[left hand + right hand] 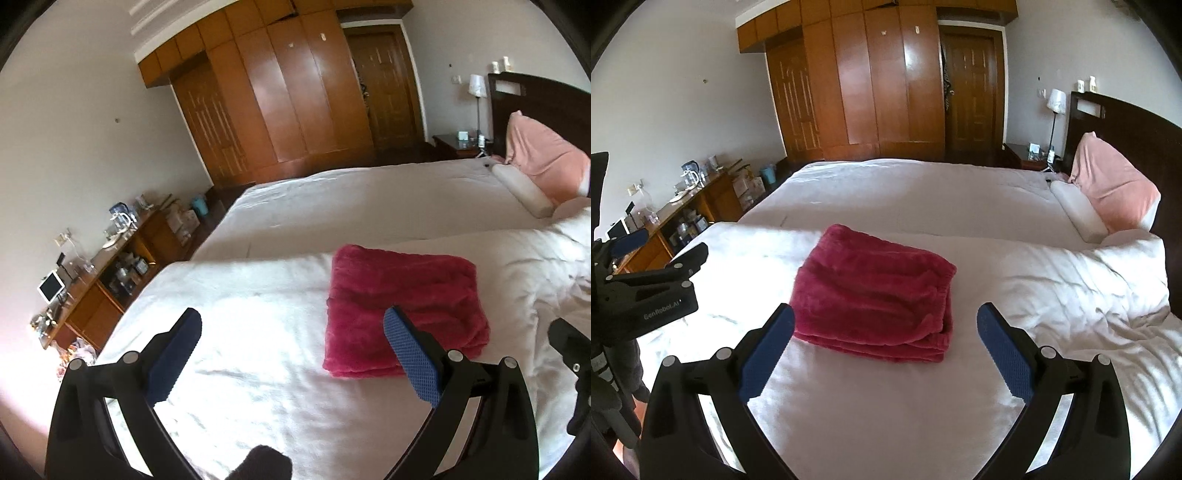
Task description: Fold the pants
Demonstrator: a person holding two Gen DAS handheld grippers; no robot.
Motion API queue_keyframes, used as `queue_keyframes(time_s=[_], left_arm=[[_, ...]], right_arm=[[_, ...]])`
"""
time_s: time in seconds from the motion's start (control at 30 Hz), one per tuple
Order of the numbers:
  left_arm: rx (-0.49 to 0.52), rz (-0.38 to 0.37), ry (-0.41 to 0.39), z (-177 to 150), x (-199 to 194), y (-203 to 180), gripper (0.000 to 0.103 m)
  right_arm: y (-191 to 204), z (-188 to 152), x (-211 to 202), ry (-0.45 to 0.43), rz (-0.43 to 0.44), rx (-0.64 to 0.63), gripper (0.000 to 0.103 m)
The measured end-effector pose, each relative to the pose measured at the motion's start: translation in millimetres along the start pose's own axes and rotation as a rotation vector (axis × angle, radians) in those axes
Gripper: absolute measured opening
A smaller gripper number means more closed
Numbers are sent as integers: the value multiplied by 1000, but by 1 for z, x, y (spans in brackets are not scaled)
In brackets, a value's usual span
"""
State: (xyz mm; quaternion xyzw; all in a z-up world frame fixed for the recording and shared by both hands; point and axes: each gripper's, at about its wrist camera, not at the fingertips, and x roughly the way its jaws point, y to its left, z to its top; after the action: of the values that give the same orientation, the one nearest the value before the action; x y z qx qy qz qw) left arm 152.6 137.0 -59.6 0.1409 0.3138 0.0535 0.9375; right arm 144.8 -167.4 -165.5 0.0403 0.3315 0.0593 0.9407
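The crimson fleece pants (pixel 402 306) (pixel 875 295) lie folded into a thick rectangular stack on the white bed (pixel 258 369) (pixel 886 387). My left gripper (pixel 291 321) hangs above the sheet to the left of the stack, open, nothing between its blue pads (pixel 410 354). My right gripper (pixel 886 317) hovers above the near edge of the stack, open and apart from the cloth, blue pads (pixel 1004 350) wide. The left gripper's black body (pixel 646 291) shows at the left edge of the right wrist view. Part of the right gripper (pixel 570 350) shows at the right edge of the left wrist view.
A pink pillow (pixel 1115 192) and a white bolster (pixel 1078 210) lie by the dark headboard (pixel 1126 122). A rumpled white duvet (pixel 1089 280) is bunched to the right of the pants. A cluttered low cabinet (pixel 683 210) lines the left wall, and a wooden wardrobe (pixel 871 81) stands beyond the bed.
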Motion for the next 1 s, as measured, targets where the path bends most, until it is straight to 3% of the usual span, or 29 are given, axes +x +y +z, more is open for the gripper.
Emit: queue_keyframes(time_s=[0.13,0.3,0.67,1.0], left_arm=[[-54,-58,46,-9,-9,9,98],[-48,-87,54,-15,-15,7,98],[-13,-121,32,-11,-18,-2,98],[-6,-134,60,-8,1,-3,98]], right_arm=[[7,-5,-12,-6,1,-18,100],[5,-8,-22,-12,-1,-10,100],[5,-6,-26,-17,-24,8,100],[6,-2,-7,18,-24,8,100]])
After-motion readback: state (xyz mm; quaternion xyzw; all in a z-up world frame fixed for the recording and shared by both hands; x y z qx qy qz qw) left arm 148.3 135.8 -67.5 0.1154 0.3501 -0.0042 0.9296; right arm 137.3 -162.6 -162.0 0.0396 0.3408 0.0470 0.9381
